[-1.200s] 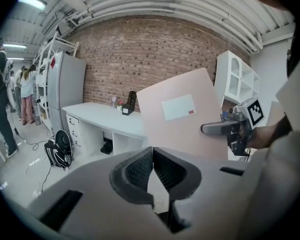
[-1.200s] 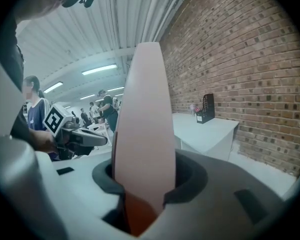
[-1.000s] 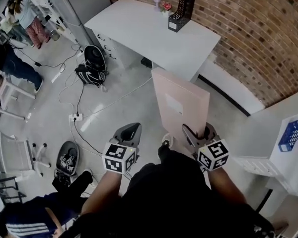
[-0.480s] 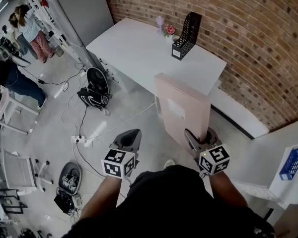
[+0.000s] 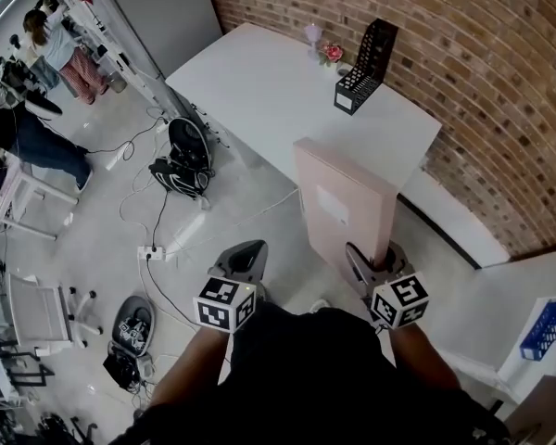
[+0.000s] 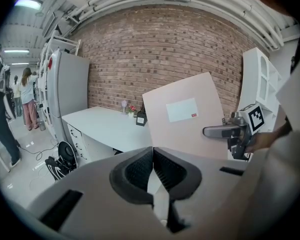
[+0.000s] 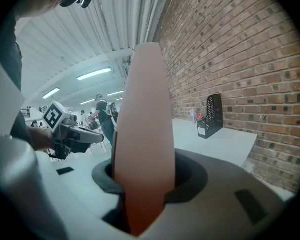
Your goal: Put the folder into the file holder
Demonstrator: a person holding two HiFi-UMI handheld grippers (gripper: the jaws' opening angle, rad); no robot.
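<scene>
Lower centre of the head view: holds a tall pale pink cardboard folder (image 5: 345,207) upright, bottom edge clamped in the right gripper (image 5: 375,265). Just left of it, has the left gripper (image 5: 244,256) clenched on nothing, jaws together. Farther up the frame, faces a white rectangular table (image 5: 259,91) set against a red brick wall (image 5: 482,82), with the black mesh file holder (image 5: 366,67) near its far edge at upper centre, well apart from the folder. Probably best done by approaching squarely, lining the folder's edge with the holder's opening, then lowering without tilting.
</scene>
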